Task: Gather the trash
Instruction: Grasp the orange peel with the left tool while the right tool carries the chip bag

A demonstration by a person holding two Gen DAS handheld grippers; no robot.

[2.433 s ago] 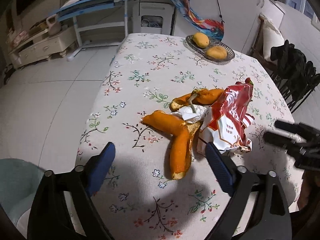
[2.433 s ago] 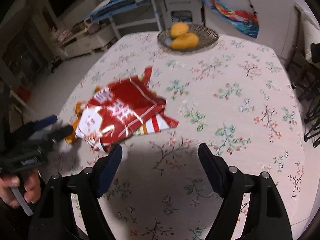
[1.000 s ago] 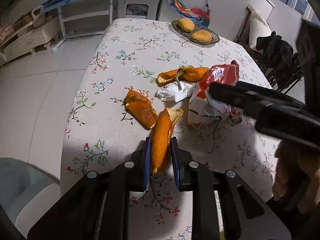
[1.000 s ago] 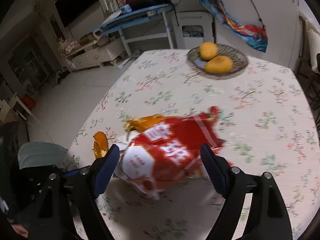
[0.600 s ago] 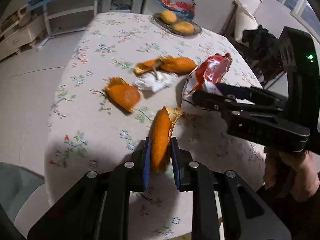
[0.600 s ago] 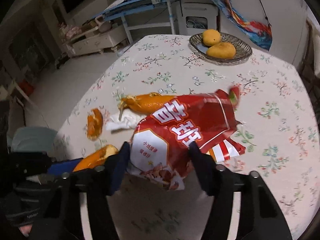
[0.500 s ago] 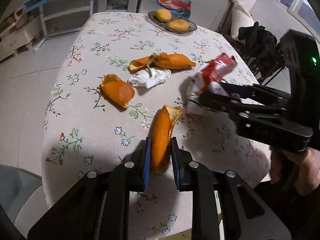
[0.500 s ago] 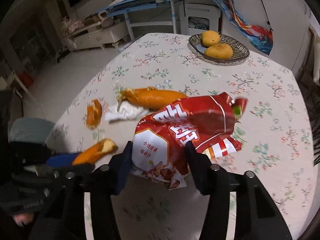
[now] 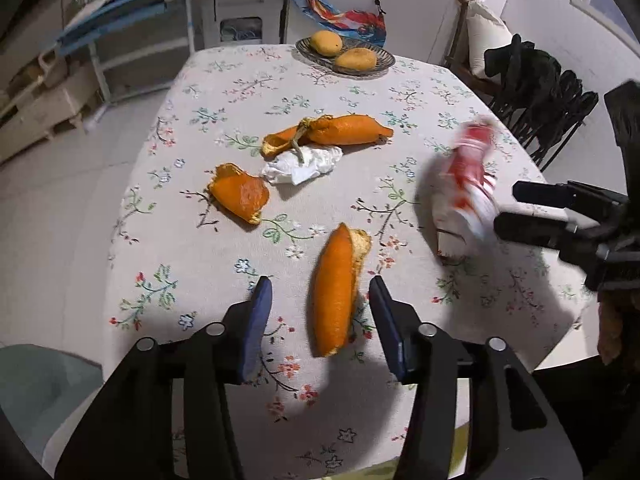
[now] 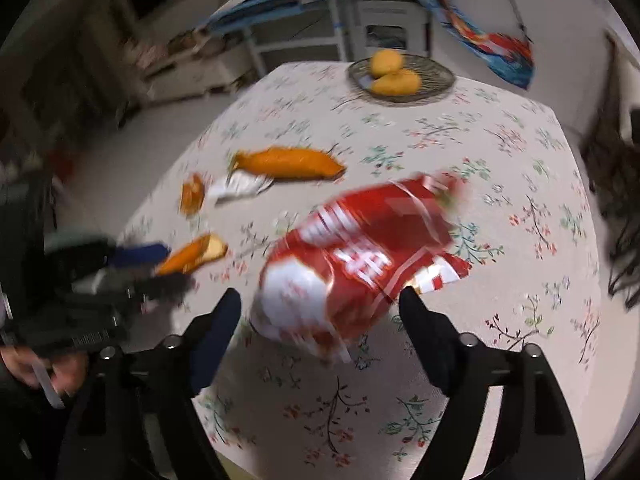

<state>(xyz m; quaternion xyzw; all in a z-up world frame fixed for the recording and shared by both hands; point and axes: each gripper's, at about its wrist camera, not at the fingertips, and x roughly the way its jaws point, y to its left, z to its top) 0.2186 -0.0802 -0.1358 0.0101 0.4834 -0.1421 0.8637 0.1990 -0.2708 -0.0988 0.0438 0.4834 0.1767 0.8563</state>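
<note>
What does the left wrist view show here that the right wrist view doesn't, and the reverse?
Left wrist only: the open left gripper straddling the long peel, and a dark garment on the chairs.

Right wrist only: the red snack bag face-on between the open right gripper fingers, and the hand holding the other gripper.

Both: floral tablecloth, fruit basket, crumpled tissue, other peels.

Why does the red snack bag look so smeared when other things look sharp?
Motion blur: in the right wrist view nearly everything is streaked, the red snack bag most. In the left wrist view the tablecloth and the orange peel between the open fingers of the left hand-held gripper are crisp; only the bag smears. Fisheye lenses bend the edges.
</note>
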